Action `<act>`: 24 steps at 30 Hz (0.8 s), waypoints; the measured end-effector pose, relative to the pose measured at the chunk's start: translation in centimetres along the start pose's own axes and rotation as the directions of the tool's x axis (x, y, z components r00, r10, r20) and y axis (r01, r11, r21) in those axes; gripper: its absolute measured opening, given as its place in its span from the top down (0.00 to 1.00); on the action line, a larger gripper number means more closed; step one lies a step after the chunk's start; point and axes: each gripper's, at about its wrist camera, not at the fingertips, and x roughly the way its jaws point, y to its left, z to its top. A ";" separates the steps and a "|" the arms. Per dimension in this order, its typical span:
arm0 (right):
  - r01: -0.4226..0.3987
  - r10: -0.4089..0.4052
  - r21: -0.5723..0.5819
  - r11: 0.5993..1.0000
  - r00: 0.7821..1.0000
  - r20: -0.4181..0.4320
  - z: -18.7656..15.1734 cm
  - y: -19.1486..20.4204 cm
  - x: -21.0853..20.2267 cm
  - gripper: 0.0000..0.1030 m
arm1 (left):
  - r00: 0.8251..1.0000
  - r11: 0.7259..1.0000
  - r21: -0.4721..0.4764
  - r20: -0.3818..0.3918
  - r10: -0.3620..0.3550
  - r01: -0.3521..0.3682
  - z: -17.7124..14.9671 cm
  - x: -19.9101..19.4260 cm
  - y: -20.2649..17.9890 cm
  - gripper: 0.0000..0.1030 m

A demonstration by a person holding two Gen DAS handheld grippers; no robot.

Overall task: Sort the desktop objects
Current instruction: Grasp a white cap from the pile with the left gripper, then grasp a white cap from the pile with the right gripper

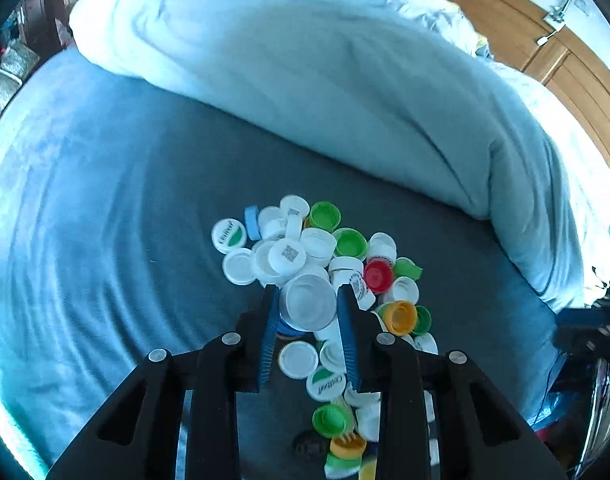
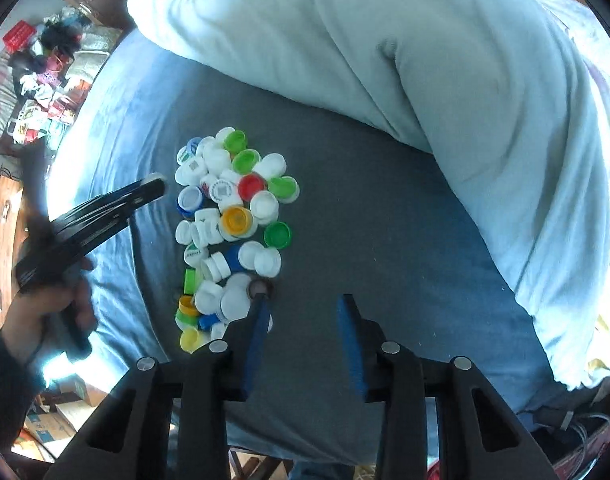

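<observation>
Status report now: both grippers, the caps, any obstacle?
Left gripper shut on white cap. Right gripper open, empty, beside cap pile. Duvet behind, not blocking.

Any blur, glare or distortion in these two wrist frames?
Left wrist view: strong fisheye bend with dark corners, cold blue cast, bottle caps sharp, window glare blowing out the right edge. Right wrist view: same bend, the left gripper and the hand holding it smeared by motion, glare patch on the blue sheet at left, caps in focus.

left gripper (image 1: 309, 296) clamps large white cap (image 1: 309, 301) between blue pads (image 1: 270, 332), above pile of bottle caps (image 1: 325, 264) on dark blue sheet (image 1: 145, 208). rolled pale duvet (image 1: 325, 92) behind pile.
</observation>
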 end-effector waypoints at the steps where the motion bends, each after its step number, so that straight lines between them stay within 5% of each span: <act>1: -0.004 0.004 0.000 1.000 1.000 0.004 0.3 0.1 0.0 0.62 | 1.000 1.000 -0.016 0.007 -0.006 0.006 0.0 -0.9 0.3 0.76; 6: -0.020 0.021 -0.042 0.999 0.999 0.028 1.5 1.1 0.5 0.62 | 1.000 0.997 -0.074 0.023 -0.003 0.005 -0.3 -4.4 1.4 0.76; 16: -0.095 0.096 0.018 0.995 0.995 -0.019 4.8 0.9 9.0 0.62 | 1.000 0.993 -0.119 0.000 -0.003 0.003 -1.9 -5.2 2.5 0.76; 24: -0.029 0.028 -0.012 1.000 0.999 -0.028 6.4 3.8 11.7 0.62 | 1.000 0.989 -0.149 -0.008 -0.009 0.008 -2.5 -5.4 2.9 0.76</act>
